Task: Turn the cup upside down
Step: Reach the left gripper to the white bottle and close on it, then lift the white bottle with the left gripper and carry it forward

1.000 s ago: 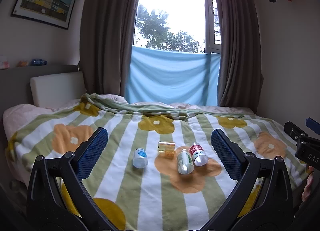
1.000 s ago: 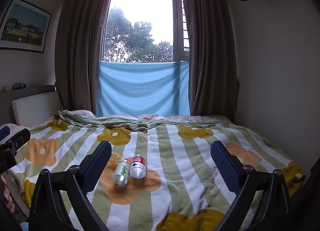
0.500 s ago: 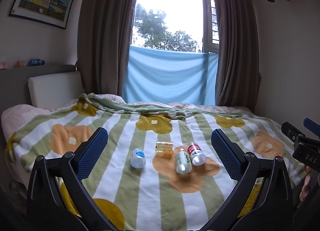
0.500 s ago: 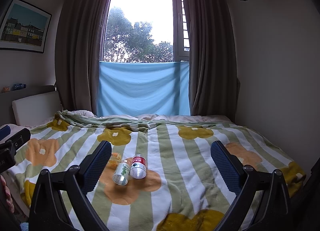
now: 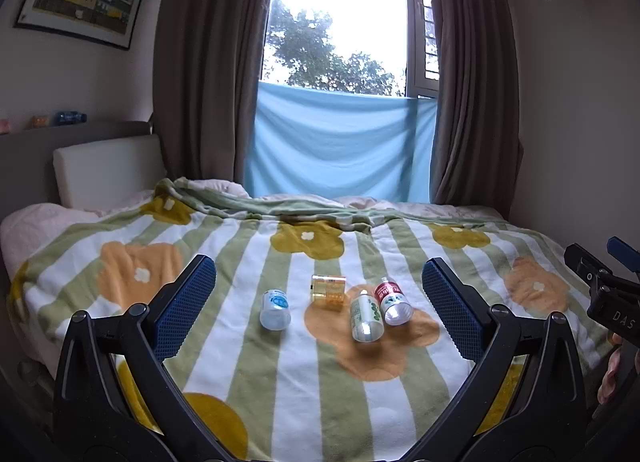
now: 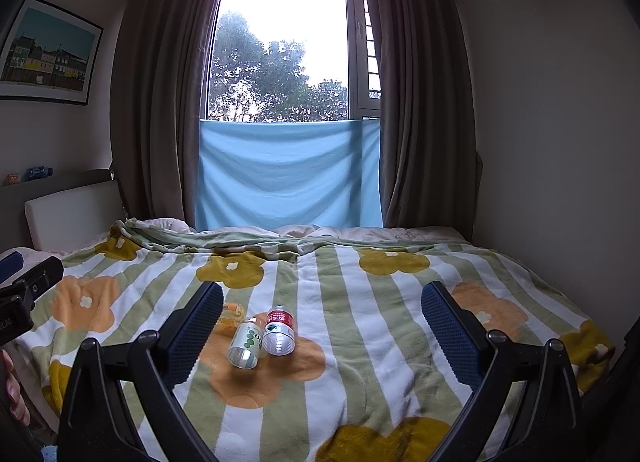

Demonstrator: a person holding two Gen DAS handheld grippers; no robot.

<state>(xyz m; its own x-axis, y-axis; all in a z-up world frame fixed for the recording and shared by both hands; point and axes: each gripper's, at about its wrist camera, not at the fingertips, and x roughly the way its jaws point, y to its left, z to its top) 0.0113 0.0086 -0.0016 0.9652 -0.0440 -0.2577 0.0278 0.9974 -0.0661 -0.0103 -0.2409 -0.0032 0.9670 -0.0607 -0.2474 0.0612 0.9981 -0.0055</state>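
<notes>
A clear amber cup [image 5: 328,291] lies on its side on the striped flower blanket [image 5: 304,382]; in the right wrist view the cup [image 6: 231,312] is partly hidden behind my finger. My left gripper [image 5: 320,302] is open and empty, held above the near part of the bed. My right gripper [image 6: 322,326] is open and empty, also short of the objects. The right gripper shows at the left wrist view's right edge [image 5: 600,290].
Three small bottles lie on the blanket: a blue-label one [image 5: 275,309], a green-label one [image 5: 365,319] and a red-label one [image 5: 392,301]. A headboard [image 5: 108,170] is at left, a wall at right, and curtains with a blue cloth [image 5: 340,150] behind.
The left wrist view has shifted slightly, so the bottles and cup sit a little lower left. Both grippers stay open. Nothing on the bed moved.
</notes>
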